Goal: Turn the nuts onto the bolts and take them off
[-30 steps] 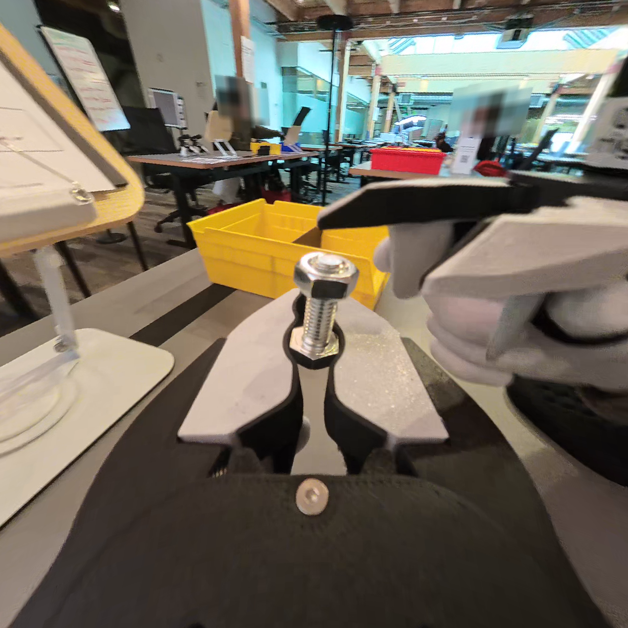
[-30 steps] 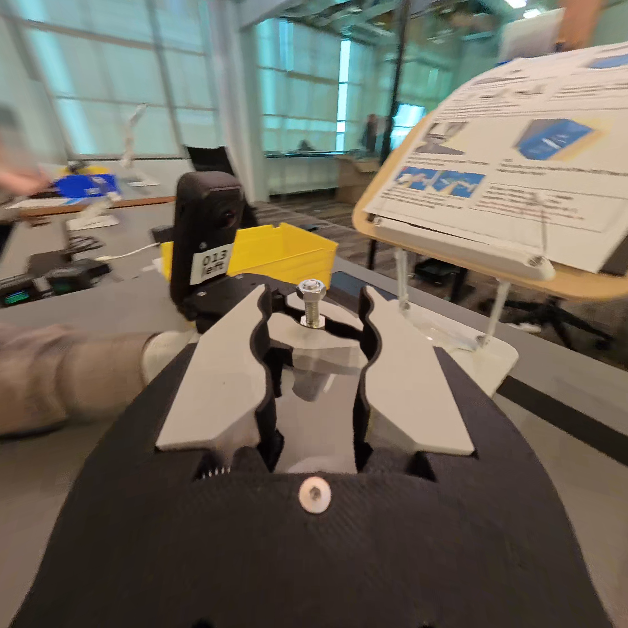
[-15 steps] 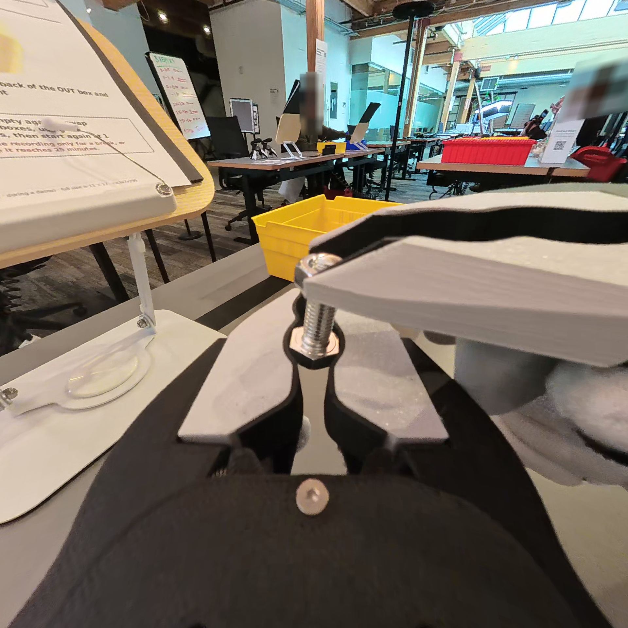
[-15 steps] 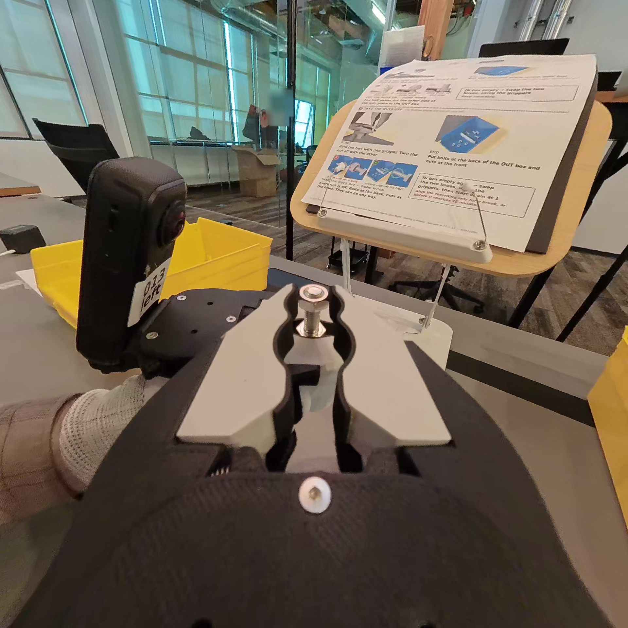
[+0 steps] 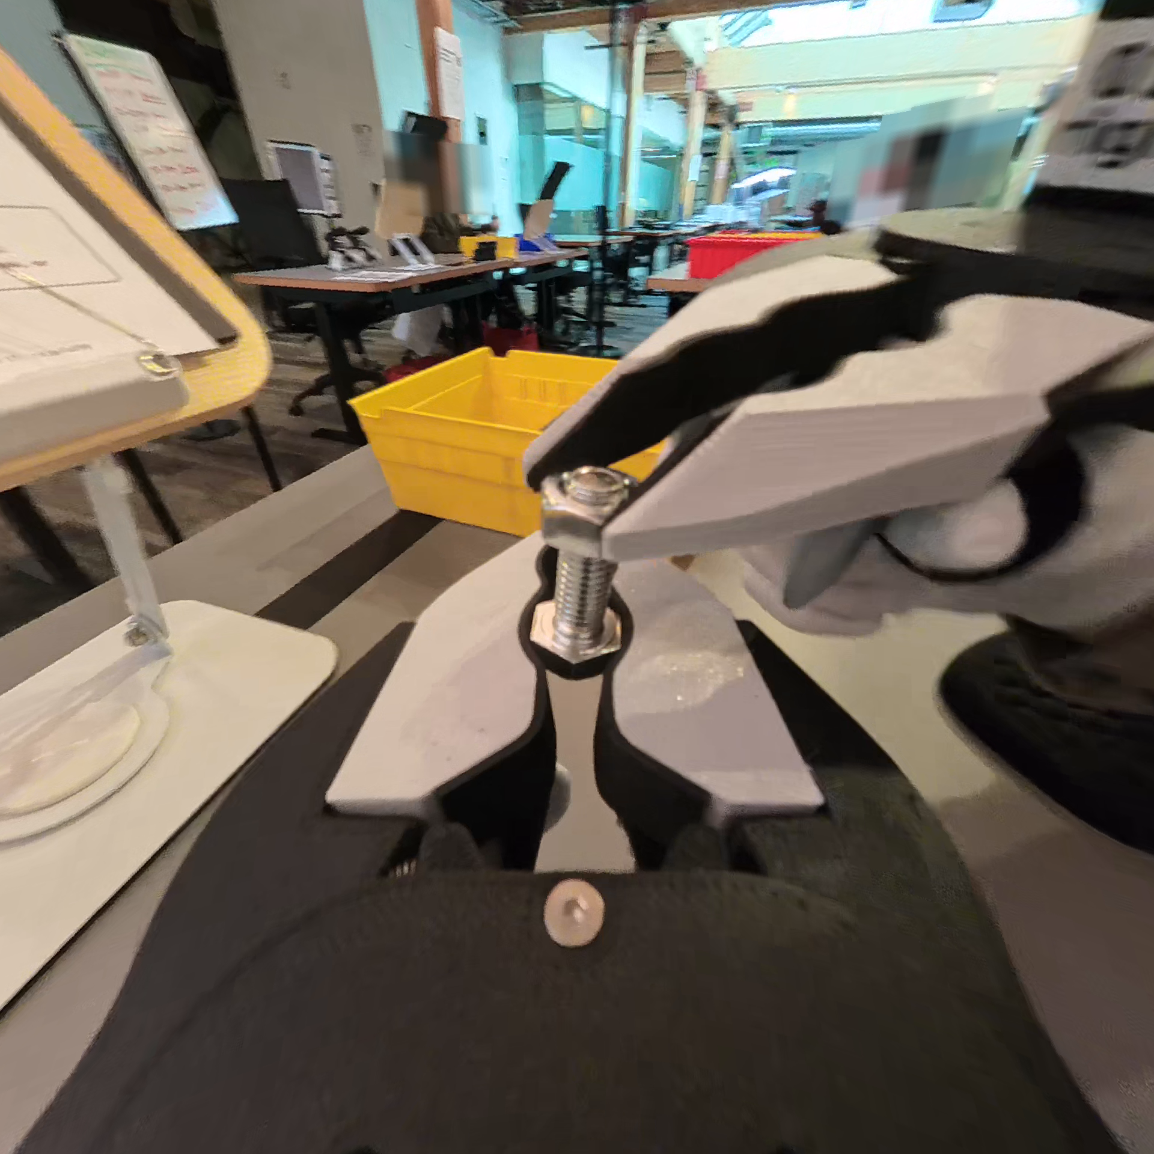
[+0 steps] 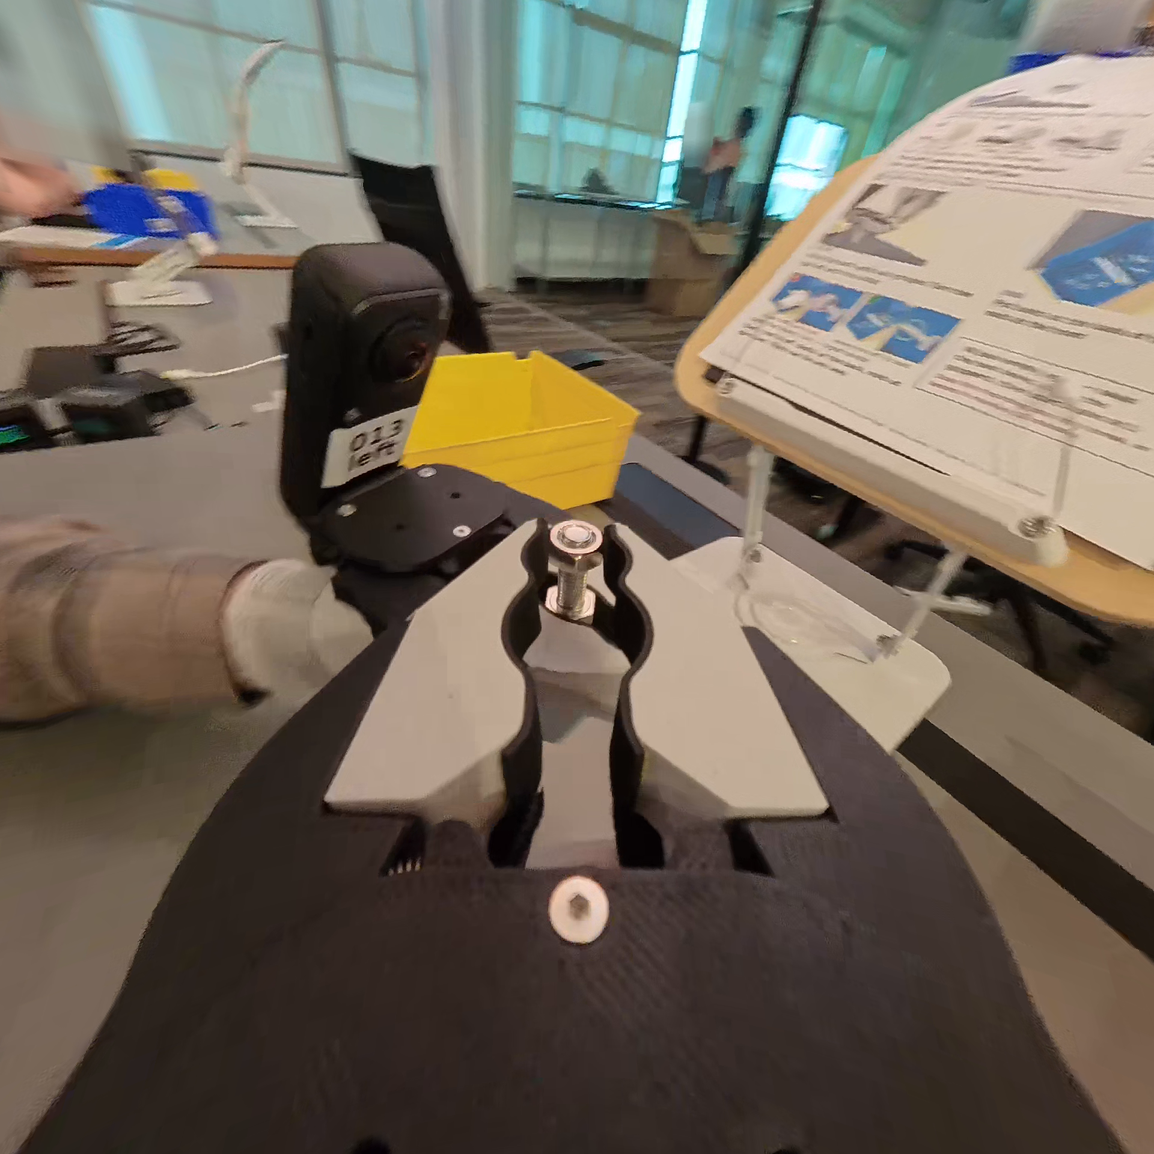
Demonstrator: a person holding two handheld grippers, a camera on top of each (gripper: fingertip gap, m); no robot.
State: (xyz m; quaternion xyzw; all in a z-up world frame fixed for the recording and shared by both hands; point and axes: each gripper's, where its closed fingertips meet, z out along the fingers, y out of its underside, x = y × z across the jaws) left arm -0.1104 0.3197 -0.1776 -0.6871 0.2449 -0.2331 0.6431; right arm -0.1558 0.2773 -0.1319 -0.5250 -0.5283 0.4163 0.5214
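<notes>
My left gripper [image 5: 576,615] is shut on the hex head of a silver bolt [image 5: 577,596] and holds it upright, thread up. A silver nut [image 5: 582,507] sits at the top of the thread. My right gripper [image 5: 587,499] comes in from the right, and its grey fingers [image 5: 812,449] are closed on the nut. In the right wrist view my right gripper [image 6: 575,542] is shut on the nut [image 6: 575,537], with the bolt thread [image 6: 571,587] below it. The left gripper's black camera [image 6: 362,374] and a gloved hand [image 6: 287,624] show behind.
A yellow bin [image 5: 487,424] stands on the grey table beyond the bolt; it also shows in the right wrist view [image 6: 518,424]. A paper stand [image 5: 93,312] on a white base [image 5: 218,674] stands at the left, and shows at the right in the right wrist view [image 6: 937,350]. There is about 7 cm between the tips of the two grippers.
My right gripper moved in from open and apart, closed on the nut, and has since swung around the bolt's axis. My left gripper kept its hold on the bolt head.
</notes>
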